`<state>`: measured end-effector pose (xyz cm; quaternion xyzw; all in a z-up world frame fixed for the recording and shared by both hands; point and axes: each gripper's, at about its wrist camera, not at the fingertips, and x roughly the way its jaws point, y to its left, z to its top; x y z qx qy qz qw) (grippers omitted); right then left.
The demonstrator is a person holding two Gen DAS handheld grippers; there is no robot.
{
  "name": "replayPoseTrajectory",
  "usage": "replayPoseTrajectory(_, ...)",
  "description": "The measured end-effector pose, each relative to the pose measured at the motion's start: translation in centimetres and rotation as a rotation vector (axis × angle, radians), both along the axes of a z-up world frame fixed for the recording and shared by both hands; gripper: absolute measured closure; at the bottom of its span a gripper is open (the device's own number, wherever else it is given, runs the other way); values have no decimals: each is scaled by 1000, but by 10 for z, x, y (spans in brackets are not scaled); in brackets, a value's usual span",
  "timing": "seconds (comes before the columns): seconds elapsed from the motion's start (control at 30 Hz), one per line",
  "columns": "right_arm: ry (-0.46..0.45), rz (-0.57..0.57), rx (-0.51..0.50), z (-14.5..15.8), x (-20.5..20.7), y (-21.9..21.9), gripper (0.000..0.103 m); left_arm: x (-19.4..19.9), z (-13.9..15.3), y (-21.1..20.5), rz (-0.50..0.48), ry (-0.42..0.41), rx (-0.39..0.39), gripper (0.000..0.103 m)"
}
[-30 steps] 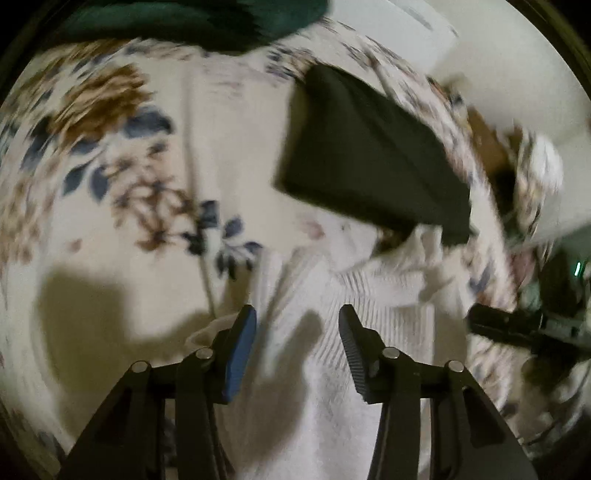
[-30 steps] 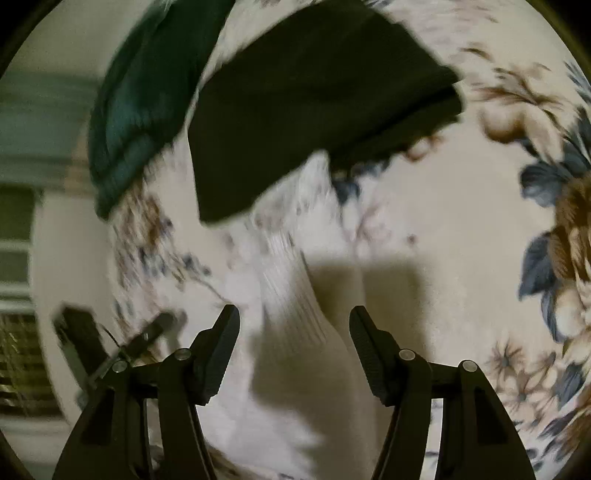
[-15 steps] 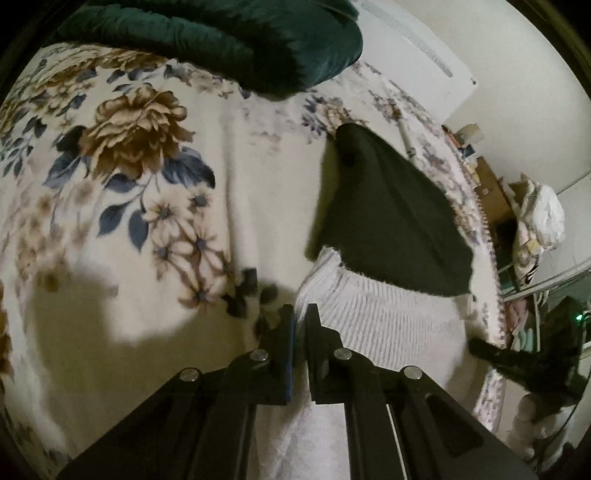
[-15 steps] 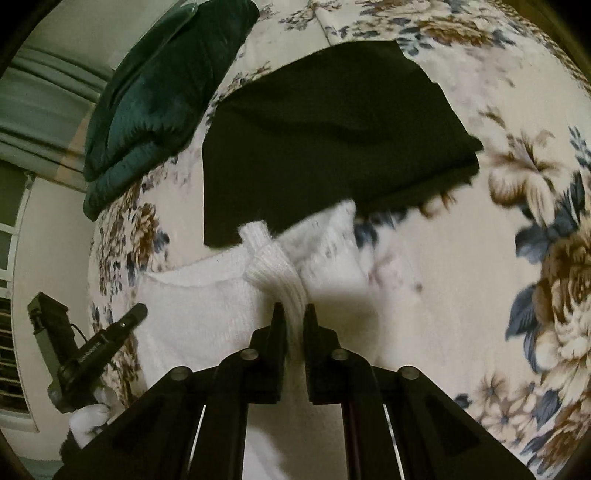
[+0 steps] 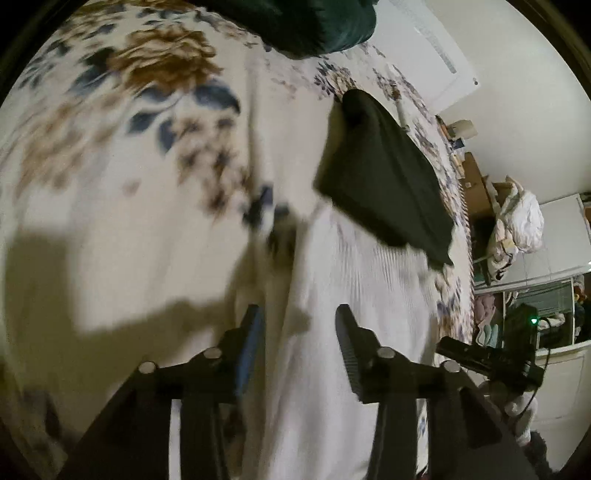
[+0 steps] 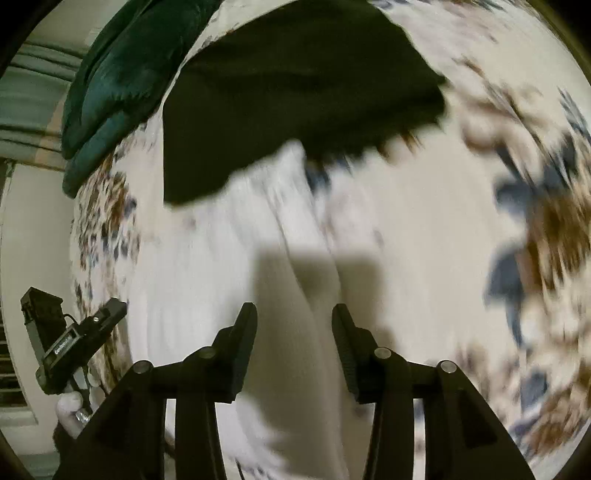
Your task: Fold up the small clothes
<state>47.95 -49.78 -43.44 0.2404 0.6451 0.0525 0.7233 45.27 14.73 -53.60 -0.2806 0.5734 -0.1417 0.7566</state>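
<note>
Left gripper [image 5: 300,332]: black two-finger tool, seen nearest in the left wrist view. The jaws are set moderately apart and have just been opening. The edge of the white knit garment [image 5: 351,295] is seen in the gap, but no pad is pressed on it; nothing is gripped.

Right gripper [image 6: 294,328]: black, of the same pattern. The jaws are likewise moderately apart, having just been opening. A raised fold of the white knit garment [image 6: 207,288] is seen between them, not pinched.

White knit garment: ribbed, laid flat on the floral bedspread [image 5: 110,184], directly below and ahead of both tools. Its far edge is touched or slightly overlapped by the dark garment; which, cannot be told through the motion blur.

Dark folded garment [image 5: 384,177]: black or very dark green, laid on the bedspread just beyond the white one [image 6: 295,85].

Floral bedspread [image 6: 443,221]: cream, printed with brown and blue flowers; shadows of the tools are cast on it.

Dark green quilt [image 6: 110,81]: bundled at the far edge of the bed [image 5: 314,26].

Person's hand [image 6: 72,408]: seen at the lower left of the right wrist view, closed on the handle of the other tool.

Background, right of the left wrist view: pale wall, heap of white cloth [image 5: 517,221], clutter too blurred to name.
</note>
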Motion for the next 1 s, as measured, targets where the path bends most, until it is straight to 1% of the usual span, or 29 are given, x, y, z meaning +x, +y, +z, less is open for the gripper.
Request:
replayPoseTrajectory(0.1, 58, 10, 39, -10, -50, -1, 58, -44, -3, -3, -33, 18, 12, 64)
replayPoseTrajectory(0.17, 106, 27, 49, -19, -79, 2, 55, -68, -10, -10, -58, 36, 13, 64)
replayPoseTrajectory(0.23, 132, 28, 71, -28, -102, 5, 55, -81, -17, -16, -62, 47, 24, 64)
replayPoseTrajectory(0.3, 158, 9, 86, -41, -118, 7, 55, -88, -20, -20, -48, 42, 23, 66)
replayPoseTrajectory(0.33, 171, -8, 103, -48, -124, 7, 55, -92, -20, -21, -38, 33, 31, 73)
replayPoseTrajectory(0.37, 179, -21, 120, -53, -129, 8, 55, -93, -20, -21, -34, 25, 33, 83)
replayPoseTrajectory(0.4, 178, -32, 122, -57, -133, 9, 55, -92, -20, -22, -29, 22, 46, 95)
replayPoseTrajectory(0.43, 170, -36, 122, -59, -134, 10, 56, -93, -17, -22, -21, 20, 61, 97)
replayPoseTrajectory(0.47, 153, -36, 118, -59, -136, 11, 74, -93, -16, -20, -15, 15, 69, 97)
replayPoseTrajectory(0.5, 131, -43, 116, -57, -138, 12, 87, -94, -14, -18, -4, 8, 79, 98)
replayPoseTrajectory(0.53, 129, -55, 104, -53, -139, 11, 94, -93, -11, -15, -1, 2, 86, 99)
replayPoseTrajectory(0.57, 120, -75, 81, -50, -139, 12, 96, -92, -11, -11, -4, 3, 104, 99)
replayPoseTrajectory(0.6, 90, -134, 58, -45, -138, 13, 96, -93, -14, -7, -5, 5, 110, 99)
replayPoseTrajectory(0.67, 97, -168, 2, -42, -142, 9, 97, -93, -24, 0, -11, 34, 97, 99)
replayPoseTrajectory(0.7, 116, -184, 3, -44, -143, 6, 97, -94, -25, 0, -17, 43, 93, 98)
replayPoseTrajectory(0.73, 142, -184, 11, -48, -143, 6, 97, -93, -23, -4, -45, 50, 86, 98)
replayPoseTrajectory(0.77, 164, -153, 10, -50, -141, 12, 96, -93, -20, -5, -58, 54, 86, 96)
replayPoseTrajectory(0.87, 179, -112, 10, -36, -125, 18, 91, -82, -3, -8, -71, 50, 88, 93)
replayPoseTrajectory(0.9, 171, -112, 14, -30, -120, 17, 89, -76, 2, -9, -65, 39, 95, 88)
replayPoseTrajectory(0.93, 143, -114, 10, -20, -112, 14, 80, -66, 8, -9, -60, 15, 92, 82)
replayPoseTrajectory(0.97, 111, -114, 9, -11, -101, 10, 65, -56, 9, -11, -62, -7, 83, 78)
replayPoseTrajectory(1.0, 89, -117, 7, -5, -91, 7, 60, -39, 9, -14, -58, -27, 98, 73)
